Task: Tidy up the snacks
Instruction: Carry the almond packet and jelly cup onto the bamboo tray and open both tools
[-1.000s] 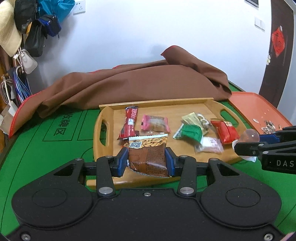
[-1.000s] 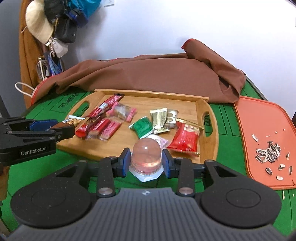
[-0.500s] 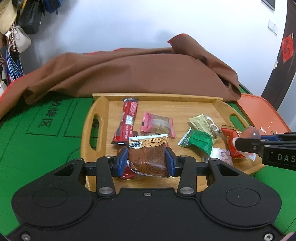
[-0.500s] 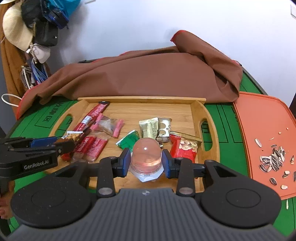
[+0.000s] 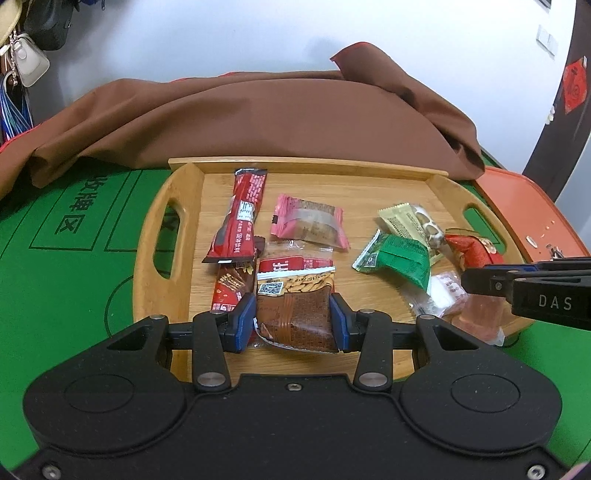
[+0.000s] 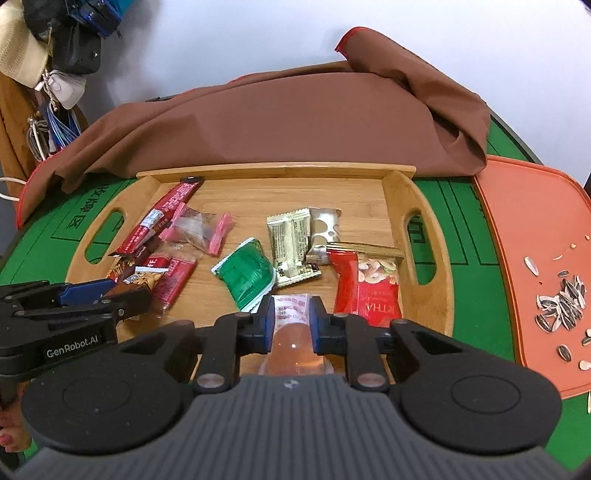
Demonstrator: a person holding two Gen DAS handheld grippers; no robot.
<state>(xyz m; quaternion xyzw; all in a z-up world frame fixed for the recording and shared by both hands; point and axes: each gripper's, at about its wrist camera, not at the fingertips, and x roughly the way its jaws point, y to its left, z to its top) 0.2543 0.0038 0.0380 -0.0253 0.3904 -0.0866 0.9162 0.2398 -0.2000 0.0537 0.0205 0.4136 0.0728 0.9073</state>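
Left wrist: 1 wooden tray point(image 5: 173, 258)

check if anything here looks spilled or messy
Yes: striped sunflower seeds and empty shells lie scattered loose on the flat orange plastic tray, right of the wooden handled tray. The wrapped snacks sit inside that wooden tray, jumbled but contained.

The tabletop point(image 6: 461, 221) carries a green felt surface with printed lines and characters. A brown cloth point(image 6: 295, 122) lies bunched across its far side. An orange mat point(image 6: 532, 236), right of the cloth, holds scattered sunflower seeds point(image 6: 561, 299). Bags point(image 6: 70, 44) hang left of the cloth against a white wall point(image 5: 258, 33).
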